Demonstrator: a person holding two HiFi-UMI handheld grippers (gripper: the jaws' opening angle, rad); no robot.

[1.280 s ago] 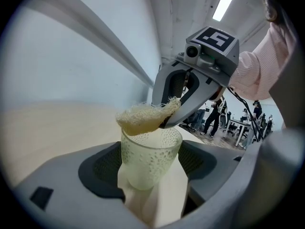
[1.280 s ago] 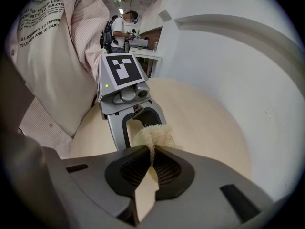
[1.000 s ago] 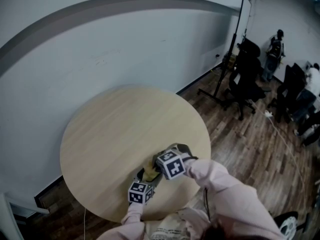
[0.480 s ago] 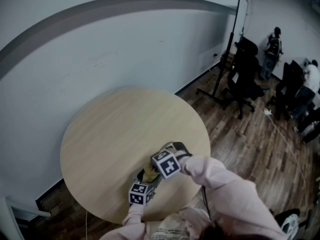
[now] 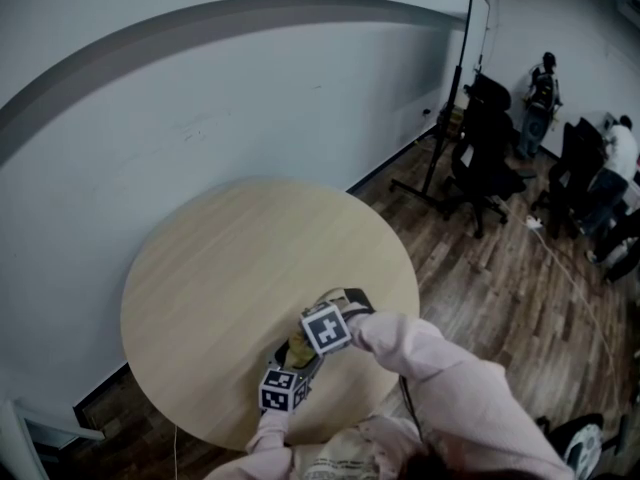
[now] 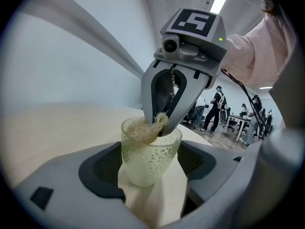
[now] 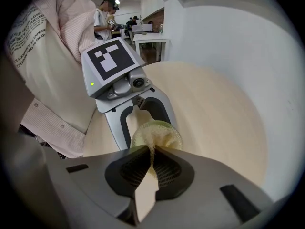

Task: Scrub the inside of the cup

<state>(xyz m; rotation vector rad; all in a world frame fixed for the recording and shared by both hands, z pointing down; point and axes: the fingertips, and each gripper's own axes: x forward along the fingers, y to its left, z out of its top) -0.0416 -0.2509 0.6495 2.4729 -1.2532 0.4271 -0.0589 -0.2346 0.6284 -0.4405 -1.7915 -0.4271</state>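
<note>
A pale yellow-green patterned cup (image 6: 148,160) stands on the round wooden table (image 5: 220,268), with my left gripper (image 6: 150,149) shut on its sides. From above, my right gripper (image 6: 163,124) reaches into the cup's mouth, shut on a beige fibrous scrubber (image 6: 142,130). In the right gripper view the scrubber (image 7: 153,136) is pinched between the right gripper's (image 7: 152,151) nearly closed jaws, over the cup (image 7: 164,130). Beyond it the left gripper (image 7: 143,109) shows. In the head view the cup (image 5: 299,347) is mostly hidden under the right gripper (image 5: 305,343), and the left gripper (image 5: 295,360) is near the table's front edge.
The cup is close to the table's near edge, with bare tabletop behind and to the left. A pale wall curves behind the table. Office chairs (image 5: 490,158), a stand (image 5: 440,138) and people (image 5: 540,93) are on the wooden floor at the far right.
The right gripper has tilted slightly over the cup, its marker cube shifting a little left. The left gripper and the cup have stayed put.
</note>
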